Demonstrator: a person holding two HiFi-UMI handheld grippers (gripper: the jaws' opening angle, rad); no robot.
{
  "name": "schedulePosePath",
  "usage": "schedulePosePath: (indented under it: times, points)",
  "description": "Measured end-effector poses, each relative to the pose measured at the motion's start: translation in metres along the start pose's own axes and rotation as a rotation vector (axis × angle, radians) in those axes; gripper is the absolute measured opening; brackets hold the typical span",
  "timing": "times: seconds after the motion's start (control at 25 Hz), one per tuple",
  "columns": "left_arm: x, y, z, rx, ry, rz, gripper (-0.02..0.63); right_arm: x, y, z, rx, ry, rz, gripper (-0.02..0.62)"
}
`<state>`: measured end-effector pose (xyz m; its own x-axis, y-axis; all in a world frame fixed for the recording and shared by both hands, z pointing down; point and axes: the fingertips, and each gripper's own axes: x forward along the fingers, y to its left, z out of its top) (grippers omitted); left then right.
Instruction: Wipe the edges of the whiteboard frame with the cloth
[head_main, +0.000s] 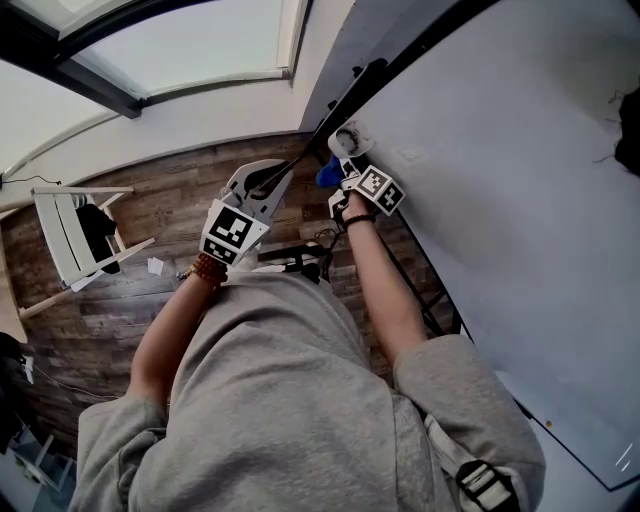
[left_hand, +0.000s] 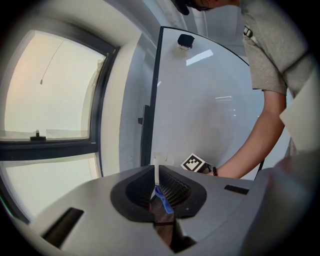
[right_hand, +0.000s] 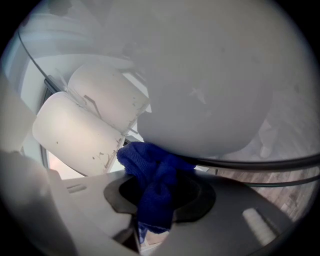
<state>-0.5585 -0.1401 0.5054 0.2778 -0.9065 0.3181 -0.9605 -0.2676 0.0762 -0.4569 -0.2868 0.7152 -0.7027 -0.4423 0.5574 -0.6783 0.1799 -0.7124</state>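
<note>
In the head view, the left tool (head_main: 278, 178) is seen at 11 o'clock from the middle, close to the dark whiteboard frame (head_main: 400, 55). The right tool (head_main: 338, 180) is held just beside it, at its 3 o'clock. The blue cloth (head_main: 325, 176) is bunched at that tool's tip, against the frame where the whiteboard (head_main: 500, 180) begins.

In the left gripper view, the jaws are drawn almost together with only a thin slit left. A blue scrap (left_hand: 163, 200) is glimpsed in the slit; whether it is pinched cannot be told.

In the right gripper view, the cloth is clamped between the jaws. Its bunched top is pressed to the frame at 12 o'clock.
</note>
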Motion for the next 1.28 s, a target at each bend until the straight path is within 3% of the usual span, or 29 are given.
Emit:
schedulePosePath:
  times: [0.32,0.48,0.72,1.08,1.28]
  points:
    - [0.016,-0.032,0.006,0.01,-0.016,-0.066,0.025,-0.049,0.002,-0.024,-0.266,0.089,0.073,0.144]
    - [0.032,-0.06,0.007,0.042,-0.008,-0.118,0.025,-0.096,0.009,-0.024,-0.442,0.065,0.106,0.146]
    - [0.052,-0.097,0.021,0.07,-0.014,-0.136,0.025,-0.17,0.043,-0.001,-0.681,-0.085,0.117,0.147]
    - [0.067,-0.131,0.049,0.113,-0.032,-0.11,0.025,-0.255,0.091,0.046,-0.878,-0.324,0.062,0.147]
    - [0.064,-0.134,0.075,0.13,-0.079,-0.074,0.025,-0.286,0.118,0.076,-0.917,-0.462,0.016,0.147]
